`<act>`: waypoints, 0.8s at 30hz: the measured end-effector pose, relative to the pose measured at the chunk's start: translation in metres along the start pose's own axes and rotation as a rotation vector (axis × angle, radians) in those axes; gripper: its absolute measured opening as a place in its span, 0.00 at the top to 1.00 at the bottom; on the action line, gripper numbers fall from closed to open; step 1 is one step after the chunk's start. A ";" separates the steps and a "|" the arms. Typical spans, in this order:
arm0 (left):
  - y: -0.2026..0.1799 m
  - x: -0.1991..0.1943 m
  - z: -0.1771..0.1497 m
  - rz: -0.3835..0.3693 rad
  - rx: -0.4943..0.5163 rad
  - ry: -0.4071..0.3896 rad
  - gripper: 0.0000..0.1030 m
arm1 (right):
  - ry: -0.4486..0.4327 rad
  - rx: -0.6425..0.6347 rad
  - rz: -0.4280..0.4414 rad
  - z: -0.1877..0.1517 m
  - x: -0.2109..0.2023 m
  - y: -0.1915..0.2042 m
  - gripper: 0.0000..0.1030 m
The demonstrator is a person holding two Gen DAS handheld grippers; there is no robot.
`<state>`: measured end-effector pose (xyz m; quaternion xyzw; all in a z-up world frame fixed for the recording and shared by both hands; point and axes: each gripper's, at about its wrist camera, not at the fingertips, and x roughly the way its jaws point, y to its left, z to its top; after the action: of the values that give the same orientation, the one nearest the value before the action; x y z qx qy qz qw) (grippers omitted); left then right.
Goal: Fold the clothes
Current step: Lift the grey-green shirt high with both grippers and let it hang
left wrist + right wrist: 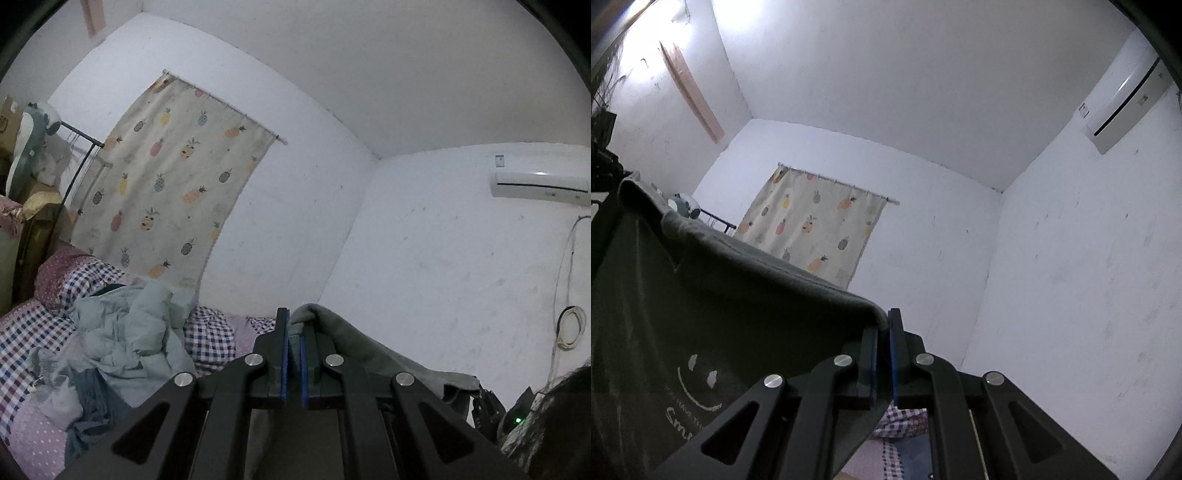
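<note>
Black linkage arms filled the foreground of both wrist views as the left gripper [293,332] and the right gripper [884,332] each held a corner of a dark grey T-shirt [713,295] aloft, jaws clamped on the fabric's top edge. From the right wrist, the shirt hung stretched away to the left, its front showing a pale smiley face [698,384] above partly legible lettering. From the left wrist, the same cloth [369,343] draped off to the right, toward the far gripper's dark frame near the lower corner. Below and left lay a bed [29,332] with a checked and dotted patchwork cover, on which a heap of pale blue-green clothes [129,332] sat crumpled. A pineapple-print curtain [173,177] hung on the back wall, and an air conditioner [539,184] was mounted high on the right-hand wall, with a coil of white cable [570,328] hanging below it. A plush toy [33,140] sat atop stacked items at far left.
</note>
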<state>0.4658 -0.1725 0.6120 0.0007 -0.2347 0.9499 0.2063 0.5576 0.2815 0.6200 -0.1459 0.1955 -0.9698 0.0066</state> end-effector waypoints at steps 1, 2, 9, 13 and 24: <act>-0.002 -0.001 0.000 0.001 0.006 -0.003 0.97 | 0.002 -0.001 0.001 -0.001 -0.003 0.000 0.97; -0.003 -0.001 0.000 0.000 0.010 -0.006 0.97 | 0.004 -0.001 0.001 -0.001 -0.006 -0.001 0.97; -0.017 -0.015 -0.001 -0.004 0.052 -0.035 0.97 | -0.016 -0.021 -0.013 -0.004 -0.018 0.000 0.97; -0.030 -0.027 0.000 -0.009 0.080 -0.059 0.97 | -0.029 -0.022 -0.020 -0.004 -0.025 0.001 0.97; -0.010 0.006 -0.010 0.062 0.080 -0.037 0.97 | 0.040 -0.016 0.010 -0.036 0.008 0.015 0.97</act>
<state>0.4651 -0.1576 0.6079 0.0193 -0.2001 0.9643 0.1723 0.5387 0.2805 0.5849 -0.1255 0.2039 -0.9709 0.0061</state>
